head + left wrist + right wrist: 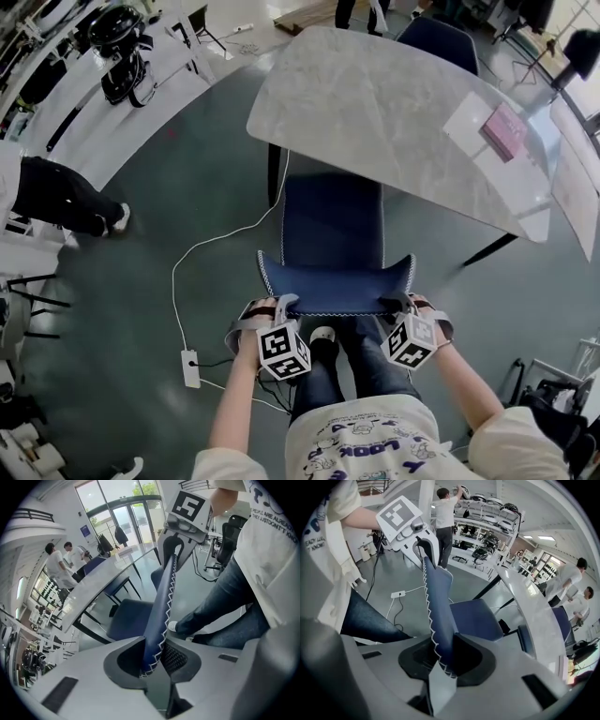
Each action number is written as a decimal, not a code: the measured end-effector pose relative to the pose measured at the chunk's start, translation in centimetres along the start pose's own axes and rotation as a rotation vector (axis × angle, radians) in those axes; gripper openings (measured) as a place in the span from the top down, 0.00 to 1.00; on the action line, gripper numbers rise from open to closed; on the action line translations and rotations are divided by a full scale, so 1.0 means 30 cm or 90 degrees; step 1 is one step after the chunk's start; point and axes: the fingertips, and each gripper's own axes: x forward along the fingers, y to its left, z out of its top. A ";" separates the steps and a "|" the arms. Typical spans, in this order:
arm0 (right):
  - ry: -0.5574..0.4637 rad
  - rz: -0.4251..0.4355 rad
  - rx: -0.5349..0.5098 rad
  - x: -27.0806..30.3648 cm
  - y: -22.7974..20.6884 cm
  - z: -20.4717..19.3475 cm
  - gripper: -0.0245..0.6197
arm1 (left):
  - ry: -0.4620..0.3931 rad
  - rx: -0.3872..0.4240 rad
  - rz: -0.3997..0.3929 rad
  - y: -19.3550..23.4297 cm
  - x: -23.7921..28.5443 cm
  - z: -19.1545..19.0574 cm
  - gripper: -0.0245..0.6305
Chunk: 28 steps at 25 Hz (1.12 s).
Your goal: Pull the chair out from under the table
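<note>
Head view: blue chair (333,220) mostly clear of marble table (394,112); only the seat front is judged still under the table edge.

Left gripper view: left gripper (157,660) jaws clamped on the stitched backrest (161,606) between them.

Right gripper view: right gripper (443,660) jaws likewise clamped on the backrest. A short pull is judged left.

The dark blue chair (333,230) with white zigzag edge stitching stands upright before me, its backrest (336,283) clamped at its top corners in my left gripper (275,307) and right gripper (411,302), seat mostly out from the pale marbled table (375,103).
</note>
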 end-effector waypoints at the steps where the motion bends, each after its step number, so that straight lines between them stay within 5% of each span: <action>1: 0.001 -0.001 0.003 -0.005 0.036 -0.004 0.82 | 0.000 0.002 -0.004 -0.030 -0.011 -0.014 0.81; 14: 0.016 -0.008 0.037 -0.069 0.386 -0.056 0.82 | 0.001 0.044 -0.017 -0.310 -0.119 -0.115 0.81; 28: 0.017 0.006 0.036 -0.134 0.643 -0.108 0.82 | 0.028 0.034 -0.034 -0.557 -0.211 -0.183 0.81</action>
